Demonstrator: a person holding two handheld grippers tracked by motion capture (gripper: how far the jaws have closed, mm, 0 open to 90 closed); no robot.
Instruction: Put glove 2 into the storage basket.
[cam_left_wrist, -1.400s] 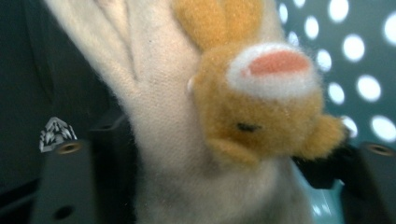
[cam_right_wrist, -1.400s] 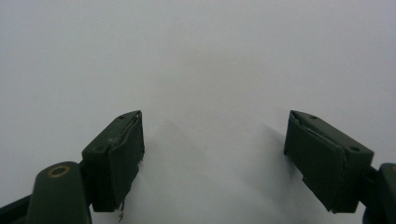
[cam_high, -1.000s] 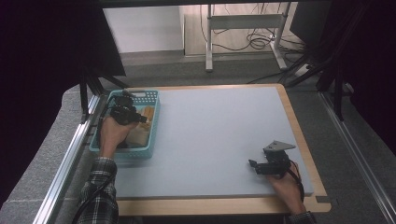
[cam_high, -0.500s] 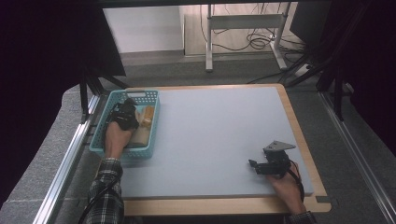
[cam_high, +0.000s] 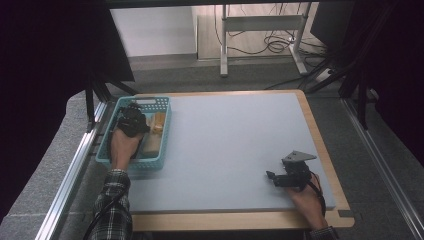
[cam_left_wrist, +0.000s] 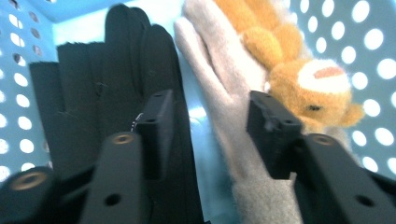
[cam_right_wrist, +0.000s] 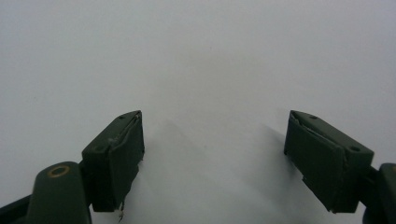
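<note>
A: Container on the worktop (cam_high: 230, 145)?

B: One teal perforated basket (cam_high: 160, 106), left edge. Contents: black glove (cam_left_wrist: 107, 79), grey glove (cam_left_wrist: 219, 98), orange plush bear (cam_left_wrist: 299, 74), lying side by side.

A: Left hand-held gripper (cam_left_wrist: 205, 135)?

B: Inside the basket, jaws just reopening, partly spread, astride the gap between the two gloves, pinching nothing.

A: Right hand-held gripper (cam_right_wrist: 212, 158)?

B: Jaws spread wide over bare worktop, near right corner.

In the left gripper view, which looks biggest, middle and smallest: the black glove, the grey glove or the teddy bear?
1. black glove
2. grey glove, close to it in size, so unsure
3. teddy bear, smallest, though partly hidden
</note>
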